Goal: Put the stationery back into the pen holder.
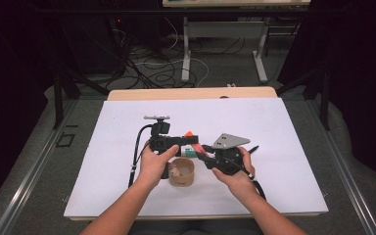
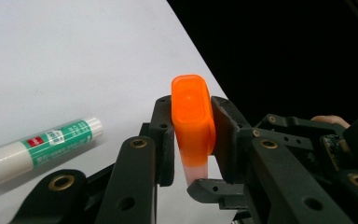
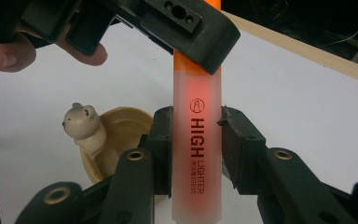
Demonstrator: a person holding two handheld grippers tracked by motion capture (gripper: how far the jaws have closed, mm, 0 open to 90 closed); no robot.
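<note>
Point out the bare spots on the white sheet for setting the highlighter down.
Free: the sheet right of the right gripper, and its far strip. Crowded: the middle, where the cup, glue stick and left gripper flank the highlighter.

Dim room w/ dark curtains at both sides. Grey carpet floor, tangled cables behind. White-topped table w/ wood edge; a second desk's metal legs beyond.
</note>
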